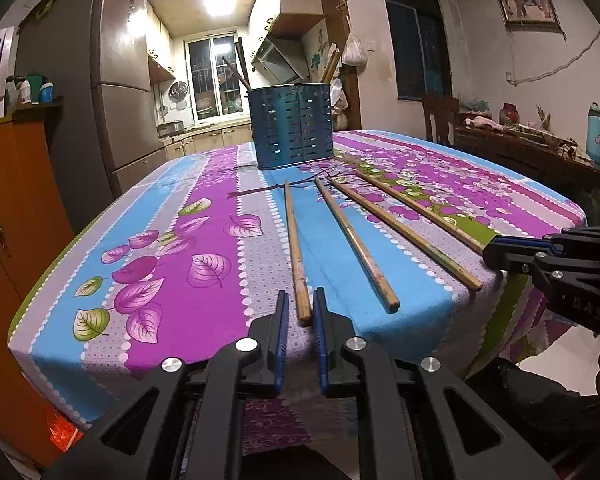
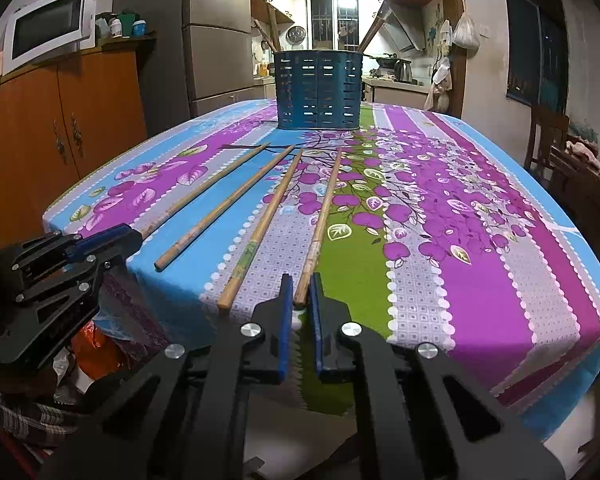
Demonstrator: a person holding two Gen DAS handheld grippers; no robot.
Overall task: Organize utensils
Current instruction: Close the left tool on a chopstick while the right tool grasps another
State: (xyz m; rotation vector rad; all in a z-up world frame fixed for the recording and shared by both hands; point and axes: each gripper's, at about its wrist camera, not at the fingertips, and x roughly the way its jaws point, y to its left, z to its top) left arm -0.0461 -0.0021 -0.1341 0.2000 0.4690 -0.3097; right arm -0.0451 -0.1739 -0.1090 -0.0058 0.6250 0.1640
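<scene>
- Your left gripper (image 1: pixel 300 312) sits at the bottom centre of the left wrist view, its blue pads on either side of the near end of the leftmost chopstick (image 1: pixel 296 248); a gap shows on both sides, so the jaws are parted and not yet clamped.
- Your right gripper (image 2: pixel 301 300) fills the bottom centre of the right wrist view, likewise straddling the near end of the rightmost chopstick (image 2: pixel 324 216), with the pads close to it; whether they touch the wood, you cannot tell.
- Four wooden chopsticks lie fanned out on the flowered tablecloth (image 1: pixel 180 248), near ends at the table's front edge, tips pointing toward the holder. The two middle chopsticks (image 2: pixel 220 212) (image 2: pixel 266 224) lie free between the outer pair.
- Beyond them, in the upper centre of both views, stands the blue slotted holder (image 1: pixel 290 128), upright on the cloth, with a few sticks already leaning inside it.
- At the upper left of the right wrist view you see an orange cabinet (image 2: pixel 60 120) bearing a microwave (image 2: pixel 48 26).
</scene>
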